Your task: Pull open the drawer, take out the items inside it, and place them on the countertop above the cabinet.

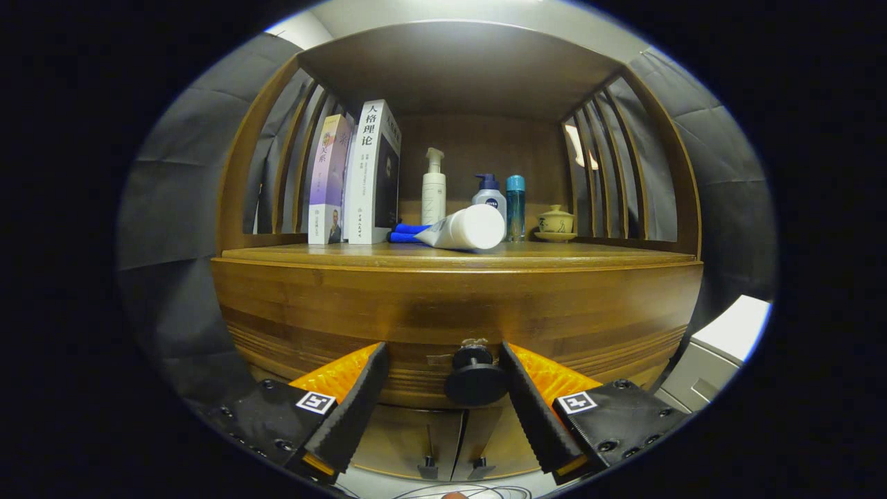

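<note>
Fingers (pixel 443 388) of the gripper stand apart, one on each side of the black round drawer knob (pixel 475 380), which sits between them, nearer the right finger; neither pad touches it. The knob is fixed to the front of the wooden drawer (pixel 450 312), and the drawer front lies flush with the cabinet, closed. Below the drawer, two cabinet doors (pixel 450 436) meet at a middle seam, each with a small dark handle.

Above the drawer, the bench (pixel 589 255) carries two upright books (pixel 360 173) at the far left, leaning together. Just right of them a white tube (pixel 466 229) lies on its side with its cap end toward the near side, and a blue thing (pixel 409 232) lies behind it. Farther back stand a white pump bottle (pixel 434 187), a pump bottle with a blue top (pixel 488 194) and a slim teal bottle (pixel 515 204). At the far right a small lidded teacup (pixel 556 222) rests on a saucer. Slatted wooden sides and a wooden top frame the shelf space.
</note>
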Tool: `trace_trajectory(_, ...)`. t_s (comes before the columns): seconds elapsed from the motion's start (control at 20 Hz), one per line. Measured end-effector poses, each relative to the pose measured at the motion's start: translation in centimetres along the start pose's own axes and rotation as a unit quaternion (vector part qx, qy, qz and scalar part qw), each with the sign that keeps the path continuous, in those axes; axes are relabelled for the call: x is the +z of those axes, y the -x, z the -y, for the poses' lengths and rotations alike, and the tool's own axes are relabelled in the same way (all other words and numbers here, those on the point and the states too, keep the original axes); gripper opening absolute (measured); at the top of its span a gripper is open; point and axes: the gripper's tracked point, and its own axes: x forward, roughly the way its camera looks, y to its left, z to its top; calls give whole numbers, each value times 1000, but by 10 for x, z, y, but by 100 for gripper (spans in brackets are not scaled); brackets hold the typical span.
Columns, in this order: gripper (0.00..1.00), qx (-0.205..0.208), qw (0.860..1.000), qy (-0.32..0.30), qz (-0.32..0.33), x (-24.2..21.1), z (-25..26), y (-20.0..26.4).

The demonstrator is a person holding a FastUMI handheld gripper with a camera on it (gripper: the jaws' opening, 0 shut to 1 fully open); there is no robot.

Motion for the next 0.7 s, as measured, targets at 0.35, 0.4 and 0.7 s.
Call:
trace_trajectory(0.35, 100, 42, 998, 17, 32, 40, -6, 75)
trace_trajectory(0.4, 100, 48, 998, 24, 39, 48, -9, 85)
trace_trajectory(0.7, 100, 71, 995, 18, 63, 87, -16, 141)
